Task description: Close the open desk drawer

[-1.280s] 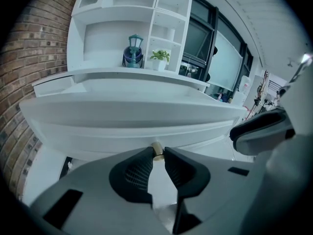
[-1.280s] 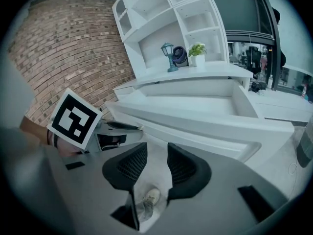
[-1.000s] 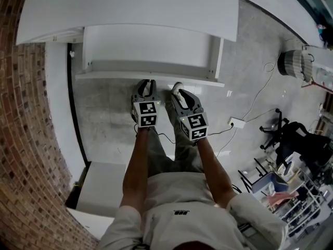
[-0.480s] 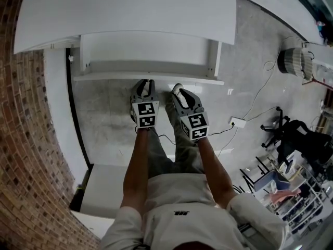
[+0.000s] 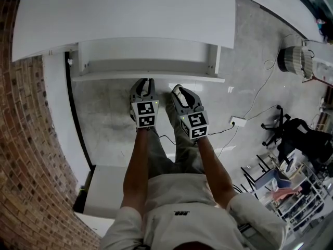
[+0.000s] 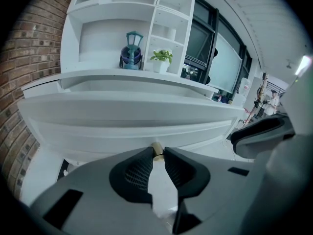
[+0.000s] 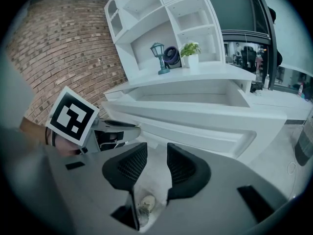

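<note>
The white desk [image 5: 130, 14] has its drawer [image 5: 145, 53] partly out, the drawer front [image 5: 104, 77] facing me. My left gripper [image 5: 147, 81] is at that front; in the left gripper view its jaws [image 6: 157, 150] are shut on a small beige drawer knob [image 6: 157, 147] at their tips. My right gripper [image 5: 177, 89] is just to its right, its tips at the drawer front. In the right gripper view, its pads [image 7: 156, 153] stand slightly apart with only floor and a shoe between them. The drawer [image 7: 195, 116] fills that view ahead.
A brick wall [image 5: 21, 139] runs along the left. A white cabinet [image 5: 106, 189] stands at the lower left. On the floor to the right lie a power strip [image 5: 237, 122] and its cable. An office chair [image 5: 296, 134] is farther right. Shelves above the desk hold a lantern [image 6: 133, 57] and a plant [image 6: 161, 58].
The drawer has slid further in under the desk top, so less of its inside shows. Both grippers stay at its front and have followed it toward the desk.
</note>
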Tool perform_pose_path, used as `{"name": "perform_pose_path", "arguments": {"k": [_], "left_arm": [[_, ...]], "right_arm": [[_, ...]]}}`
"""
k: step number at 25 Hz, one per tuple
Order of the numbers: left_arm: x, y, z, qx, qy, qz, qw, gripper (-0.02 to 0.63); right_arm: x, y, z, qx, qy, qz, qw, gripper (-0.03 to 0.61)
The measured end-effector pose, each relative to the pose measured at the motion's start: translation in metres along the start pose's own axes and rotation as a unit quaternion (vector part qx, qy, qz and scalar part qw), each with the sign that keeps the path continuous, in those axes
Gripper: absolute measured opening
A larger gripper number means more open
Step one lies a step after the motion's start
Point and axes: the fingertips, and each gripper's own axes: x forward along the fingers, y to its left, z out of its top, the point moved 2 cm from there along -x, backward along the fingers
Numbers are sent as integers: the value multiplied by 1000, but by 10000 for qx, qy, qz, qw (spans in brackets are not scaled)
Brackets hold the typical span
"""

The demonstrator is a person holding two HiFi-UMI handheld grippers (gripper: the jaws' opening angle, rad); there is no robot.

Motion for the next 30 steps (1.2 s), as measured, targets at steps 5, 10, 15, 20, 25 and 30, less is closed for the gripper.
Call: {"name": "perform_pose_path", "arguments": {"k": [5, 10, 15, 20, 25, 30], "left_arm": [[9, 3, 9, 40, 3, -28, 10000, 86], [17, 5, 20, 70, -3, -62, 10000, 86], [24, 9, 27, 91, 7, -83, 9999, 86], [32, 11, 36, 107, -2, -107, 9999, 86], [38, 12, 43, 107, -8, -124, 9999, 86], [43, 14, 48, 117, -12, -140, 9998, 86]], "right_arm": [[7, -8, 8, 26, -45, -37, 10000, 130], [13, -15, 21, 81, -71, -68, 9999, 130], [19, -17, 34, 182, -114, -90, 9997, 130], [23, -27, 35, 110, -127, -149, 9997, 130], [26, -32, 41, 140, -125, -186, 9997, 130], [31, -36, 45, 143, -166, -202, 9996, 130]]}}
